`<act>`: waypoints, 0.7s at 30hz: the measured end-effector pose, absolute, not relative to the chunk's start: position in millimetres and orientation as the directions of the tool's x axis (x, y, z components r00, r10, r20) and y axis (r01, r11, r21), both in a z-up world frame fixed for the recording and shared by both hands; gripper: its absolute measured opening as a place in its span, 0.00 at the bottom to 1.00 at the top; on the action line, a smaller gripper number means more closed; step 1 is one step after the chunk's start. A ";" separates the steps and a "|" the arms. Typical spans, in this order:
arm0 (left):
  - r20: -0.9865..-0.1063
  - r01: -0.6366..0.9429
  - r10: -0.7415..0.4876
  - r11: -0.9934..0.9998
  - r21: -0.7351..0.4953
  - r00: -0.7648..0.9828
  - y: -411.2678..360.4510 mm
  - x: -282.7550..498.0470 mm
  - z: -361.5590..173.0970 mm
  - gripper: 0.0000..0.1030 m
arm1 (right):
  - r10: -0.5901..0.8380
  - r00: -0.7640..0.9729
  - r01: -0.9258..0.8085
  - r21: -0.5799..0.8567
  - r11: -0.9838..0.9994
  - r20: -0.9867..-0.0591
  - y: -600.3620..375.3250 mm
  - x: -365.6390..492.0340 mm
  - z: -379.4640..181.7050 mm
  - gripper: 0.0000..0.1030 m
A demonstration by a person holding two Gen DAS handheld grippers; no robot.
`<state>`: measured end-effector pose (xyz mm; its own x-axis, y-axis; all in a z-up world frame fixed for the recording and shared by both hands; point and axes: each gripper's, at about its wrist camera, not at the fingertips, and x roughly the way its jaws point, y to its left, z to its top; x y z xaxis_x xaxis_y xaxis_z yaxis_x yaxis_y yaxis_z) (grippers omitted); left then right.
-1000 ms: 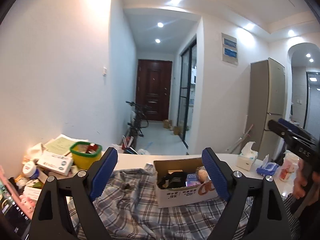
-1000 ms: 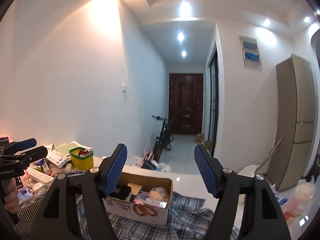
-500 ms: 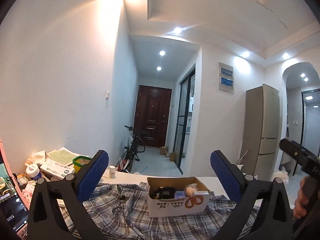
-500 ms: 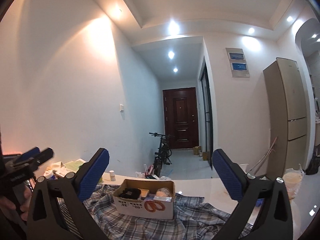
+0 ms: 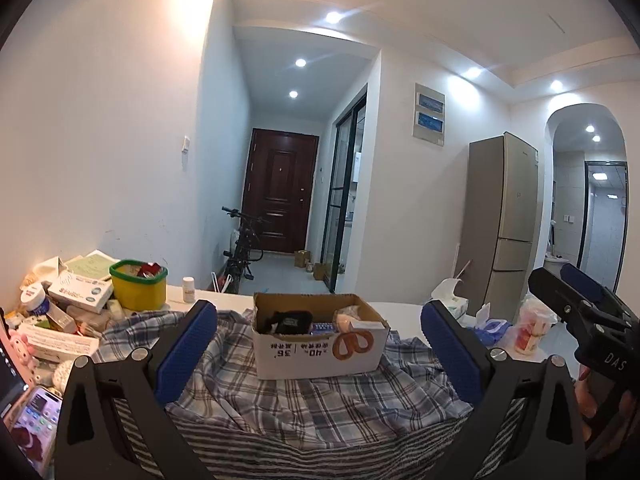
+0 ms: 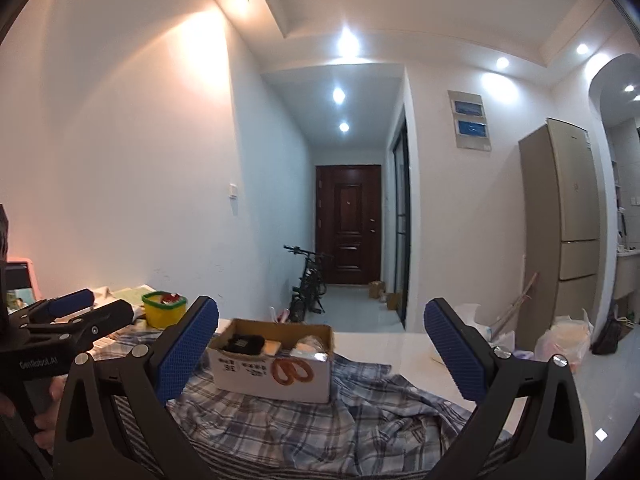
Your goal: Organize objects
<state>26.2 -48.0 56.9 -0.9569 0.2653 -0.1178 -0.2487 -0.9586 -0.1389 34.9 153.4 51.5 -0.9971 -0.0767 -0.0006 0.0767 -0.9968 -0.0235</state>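
Both tongs wide open, empty.
Cardboard box [image 5: 320,344] sits on the plaid shirt [image 5: 320,408] straight ahead of left tongs [image 5: 320,354]; right tongs [image 6: 322,354] aim slightly right of it.

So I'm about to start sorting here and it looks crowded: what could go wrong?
The open cardboard box sits on a rumpled plaid shirt, so tugging the cloth might tip it. The small white bottle stands beside the yellow tub, easily knocked. Both open grippers, left and right, could collide.
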 end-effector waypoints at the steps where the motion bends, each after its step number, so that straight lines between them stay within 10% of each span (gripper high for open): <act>1: -0.115 -0.233 0.250 -0.962 -0.143 -0.961 -45.0 21.3 51.2 1.00 | -0.052 -0.999 0.052 -0.031 -0.998 -0.008 154.3 31.6 48.1 1.00; 21: -0.192 -0.213 0.215 -0.977 -0.030 -0.958 -10.1 -12.9 -6.0 1.00 | 0.035 -0.996 -0.033 -0.020 -0.999 -0.082 181.5 -18.0 -14.2 1.00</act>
<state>-12.9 -10.1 -6.0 -0.9576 0.2147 -0.1922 -0.2129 -0.9766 -0.0305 -18.0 181.5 -14.2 -0.9960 0.0346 -0.0823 -0.0331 -0.9993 -0.0195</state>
